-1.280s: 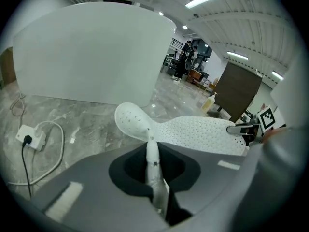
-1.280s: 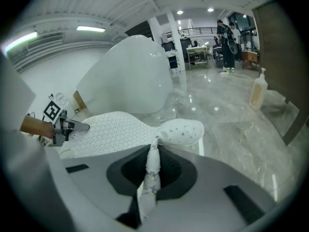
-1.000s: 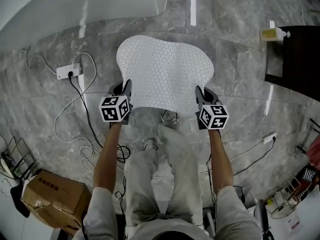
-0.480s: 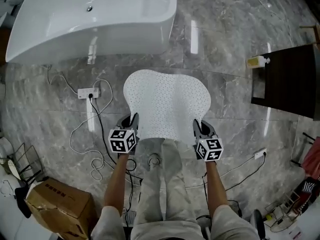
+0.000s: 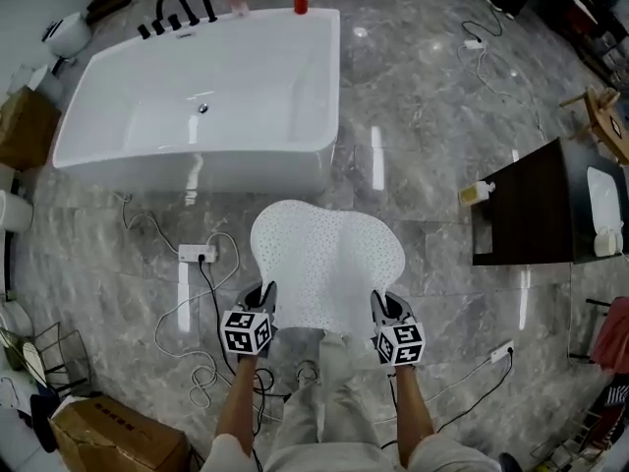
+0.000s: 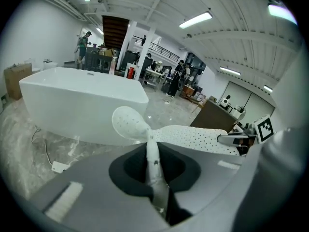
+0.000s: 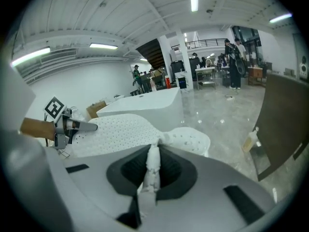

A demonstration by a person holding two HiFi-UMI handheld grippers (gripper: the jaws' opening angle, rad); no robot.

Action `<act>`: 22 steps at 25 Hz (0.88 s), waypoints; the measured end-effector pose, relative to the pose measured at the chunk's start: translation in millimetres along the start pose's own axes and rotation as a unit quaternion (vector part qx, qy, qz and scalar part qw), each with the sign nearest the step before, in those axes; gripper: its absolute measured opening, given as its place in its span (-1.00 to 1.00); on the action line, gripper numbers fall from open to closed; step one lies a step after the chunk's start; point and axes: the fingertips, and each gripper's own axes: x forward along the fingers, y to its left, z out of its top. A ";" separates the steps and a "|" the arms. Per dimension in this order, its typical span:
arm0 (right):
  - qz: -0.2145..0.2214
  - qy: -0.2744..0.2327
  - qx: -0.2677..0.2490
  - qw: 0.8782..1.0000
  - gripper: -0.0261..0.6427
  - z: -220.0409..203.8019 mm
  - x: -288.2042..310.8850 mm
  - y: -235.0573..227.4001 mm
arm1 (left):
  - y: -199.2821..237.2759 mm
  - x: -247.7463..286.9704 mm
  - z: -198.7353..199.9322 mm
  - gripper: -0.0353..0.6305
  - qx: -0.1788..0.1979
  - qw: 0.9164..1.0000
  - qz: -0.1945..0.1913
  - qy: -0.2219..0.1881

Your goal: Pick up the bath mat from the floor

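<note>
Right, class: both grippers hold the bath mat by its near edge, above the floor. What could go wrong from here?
1. The left gripper and right gripper each pinch only a thin strip of the bath mat at its edge, so it might slip free if it swings.
2. The spread mat hides the floor beneath it, close to the cables and power strip, so a trip seems possible.

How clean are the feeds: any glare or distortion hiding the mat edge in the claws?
Head view: sharp; fisheye bows the bathtub, bright glare streaks on the floor, none on the bath mat. Left gripper view: heavy fisheye, dark corners, mat edge crisp in the shut left claw. Right gripper view: same vignette, edge clear in the right claw.
</note>
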 end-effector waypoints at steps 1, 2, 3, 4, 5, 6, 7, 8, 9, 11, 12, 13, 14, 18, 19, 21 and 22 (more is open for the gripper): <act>-0.001 -0.002 -0.006 1.000 -0.83 9.9 -11.0 4.4 | -5.7 -11.0 7.9 -0.79 0.000 1.000 -0.003 -0.004; -0.003 -0.004 -0.009 1.000 -0.83 19.3 -23.2 9.4 | -11.2 -23.7 15.0 -0.79 0.000 1.000 -0.005 -0.008; -0.004 -0.006 -0.012 1.000 -0.83 28.4 -35.7 14.3 | -16.1 -37.0 21.9 -0.79 0.000 1.000 -0.006 -0.012; -0.007 -0.010 -0.015 1.000 -0.83 38.0 -47.7 17.7 | -20.5 -49.1 29.4 -0.79 -0.001 1.000 -0.007 -0.019; -0.011 -0.014 -0.021 1.000 -0.83 48.2 -59.1 19.1 | -24.8 -59.2 37.8 -0.79 -0.003 1.000 -0.007 -0.027; -0.017 -0.021 -0.026 0.999 -0.83 58.3 -70.1 19.3 | -29.4 -68.0 46.2 -0.79 -0.006 0.999 -0.007 -0.037; -0.024 -0.029 -0.028 0.999 -0.83 67.3 -80.9 19.3 | -34.1 -76.7 54.0 -0.79 -0.007 0.999 -0.008 -0.045; -0.031 -0.037 -0.027 0.998 -0.83 75.7 -90.6 19.7 | -38.3 -85.8 61.6 -0.79 -0.006 0.999 -0.009 -0.052; -0.036 -0.046 -0.023 0.998 -0.83 84.0 -99.0 20.9 | -41.9 -95.2 69.4 -0.79 -0.004 0.998 -0.010 -0.059; -0.040 -0.063 -0.019 0.997 -0.83 99.5 -113.1 26.4 | -49.1 -113.8 85.0 -0.79 0.000 0.997 -0.011 -0.070; -0.040 -0.069 -0.020 0.997 -0.83 105.8 -119.7 29.9 | -53.5 -122.3 91.6 -0.79 0.002 0.997 -0.012 -0.075; -0.039 -0.075 -0.021 0.996 -0.83 110.8 -126.2 33.4 | -58.8 -129.9 97.0 -0.79 0.004 0.997 -0.015 -0.080; -0.037 -0.080 -0.023 0.996 -0.83 114.9 -132.8 36.6 | -64.7 -136.8 101.1 -0.79 0.007 0.996 -0.017 -0.085; -0.032 -0.101 -0.030 0.994 -0.83 128.6 -159.2 44.9 | -87.7 -159.9 114.4 -0.79 0.016 0.994 -0.025 -0.104; -0.032 -0.106 -0.031 0.993 -0.83 132.6 -165.5 46.7 | -92.0 -165.3 118.9 -0.79 0.016 0.993 -0.027 -0.110; -0.031 -0.118 -0.033 0.992 -0.83 141.2 -178.4 50.5 | -98.9 -176.7 128.1 -0.79 0.015 0.992 -0.029 -0.121; -0.031 -0.124 -0.033 0.991 -0.83 144.3 -184.9 52.9 | -101.4 -183.2 131.2 -0.79 0.015 0.991 -0.030 -0.126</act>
